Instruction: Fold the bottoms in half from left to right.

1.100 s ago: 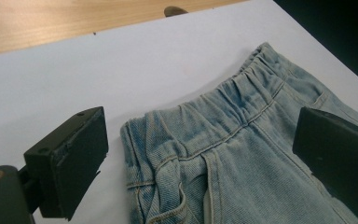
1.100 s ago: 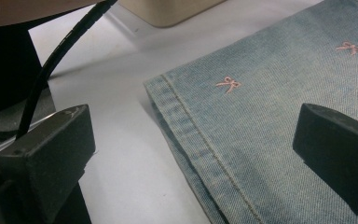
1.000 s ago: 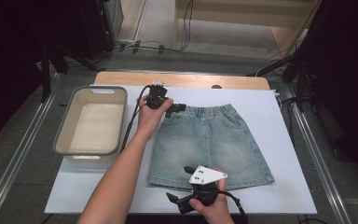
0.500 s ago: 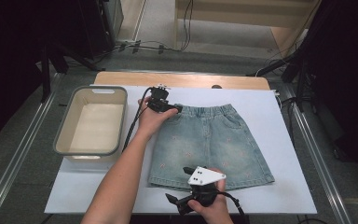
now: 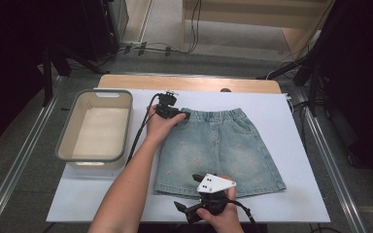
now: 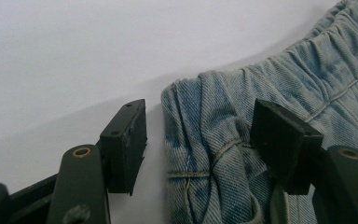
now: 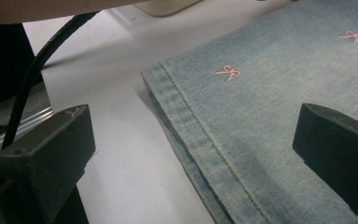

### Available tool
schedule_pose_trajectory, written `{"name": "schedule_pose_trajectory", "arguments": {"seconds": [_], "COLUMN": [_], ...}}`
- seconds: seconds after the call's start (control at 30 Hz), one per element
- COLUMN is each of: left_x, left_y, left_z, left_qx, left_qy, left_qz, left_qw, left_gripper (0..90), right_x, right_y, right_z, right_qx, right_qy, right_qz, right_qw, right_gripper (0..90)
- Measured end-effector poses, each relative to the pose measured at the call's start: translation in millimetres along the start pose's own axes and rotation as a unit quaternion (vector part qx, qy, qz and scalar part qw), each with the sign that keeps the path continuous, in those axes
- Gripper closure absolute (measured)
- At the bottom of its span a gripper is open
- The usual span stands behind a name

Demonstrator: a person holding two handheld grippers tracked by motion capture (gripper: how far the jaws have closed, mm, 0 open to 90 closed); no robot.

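Note:
A light blue denim skirt (image 5: 218, 150) with small pink embroidered marks lies flat on the white sheet (image 5: 281, 126). My left gripper (image 5: 182, 115) is at the skirt's far left waistband corner. In the left gripper view it (image 6: 200, 126) is open, its jaws standing either side of the bunched waistband corner (image 6: 205, 154). My right gripper (image 5: 183, 209) sits at the near edge of the sheet by the skirt's near left hem corner. In the right gripper view it (image 7: 193, 144) is open, with the stitched hem (image 7: 200, 135) lying between the jaws.
A pale plastic bin (image 5: 63, 141) stands on the left of the sheet, close to my left forearm. A wooden table edge (image 5: 189, 82) shows behind the sheet. Metal rails run along both sides, and cables lie on the floor beyond.
My left gripper has edged slightly nearer and onto the waistband corner. The right gripper has barely moved.

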State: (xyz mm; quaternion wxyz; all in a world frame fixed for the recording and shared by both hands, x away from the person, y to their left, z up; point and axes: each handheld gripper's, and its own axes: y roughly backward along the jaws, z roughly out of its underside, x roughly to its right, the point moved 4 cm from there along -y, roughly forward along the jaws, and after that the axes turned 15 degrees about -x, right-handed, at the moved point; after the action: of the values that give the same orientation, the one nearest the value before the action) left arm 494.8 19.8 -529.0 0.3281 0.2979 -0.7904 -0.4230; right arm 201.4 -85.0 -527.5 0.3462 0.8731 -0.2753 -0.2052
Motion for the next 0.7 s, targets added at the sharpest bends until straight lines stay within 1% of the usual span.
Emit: {"name": "schedule_pose_trajectory", "arguments": {"seconds": [0.13, 0.2, 0.23, 0.27, 0.37, 0.43, 0.47, 0.57, 0.7], "left_x": [1.1, 3.2, 4.7, 6.1, 6.7, 6.7, 7.1, 8.6, 11.4], "left_y": [-1.8, -2.4, -2.7, -3.9, -5.1, -4.8, -4.4, -1.1, 7.3], "left_z": [1.3, 1.8, 2.1, 2.6, 3.0, 2.5, 2.4, 1.5, -1.7], "left_qx": [0.008, 0.005, 0.005, 0.007, 0.013, 0.012, 0.013, 0.012, 0.019], "left_qy": [0.005, -0.005, -0.010, -0.013, -0.003, 0.003, 0.003, -0.008, -0.006], "left_qz": [0.004, -0.005, -0.005, -0.002, 0.000, 0.011, 0.012, 0.004, 0.014], "left_qw": [0.9999, 1.0000, 0.9999, 0.9999, 0.9999, 0.9999, 0.9998, 0.9999, 0.9997], "left_gripper": [34.4, 34.6, 36.5, 42.3, 48.7, 56.9, 62.8, 68.8, 70.8], "right_x": [1.0, 1.2, 1.4, 1.0, -0.4, -0.8, -0.6, 0.3, -0.2], "right_y": [0.7, -0.4, -0.9, -1.5, -2.5, -2.4, -1.1, 3.6, 9.8], "right_z": [-0.1, 0.3, 0.3, 0.2, -0.4, -1.4, -2.2, -5.3, -12.1], "right_qx": [0.001, 0.001, 0.000, -0.001, -0.004, -0.005, -0.006, -0.003, -0.002], "right_qy": [-0.003, -0.002, -0.002, -0.003, 0.000, 0.005, 0.005, 0.008, 0.018], "right_qz": [0.003, 0.002, 0.003, 0.003, 0.001, 0.000, -0.001, -0.002, -0.007], "right_qw": [1.0000, 1.0000, 1.0000, 1.0000, 1.0000, 1.0000, 1.0000, 1.0000, 0.9998], "right_gripper": [0.0, 0.0, 0.0, 0.0, 0.0, 0.0, 0.0, 1.4, 2.9]}}
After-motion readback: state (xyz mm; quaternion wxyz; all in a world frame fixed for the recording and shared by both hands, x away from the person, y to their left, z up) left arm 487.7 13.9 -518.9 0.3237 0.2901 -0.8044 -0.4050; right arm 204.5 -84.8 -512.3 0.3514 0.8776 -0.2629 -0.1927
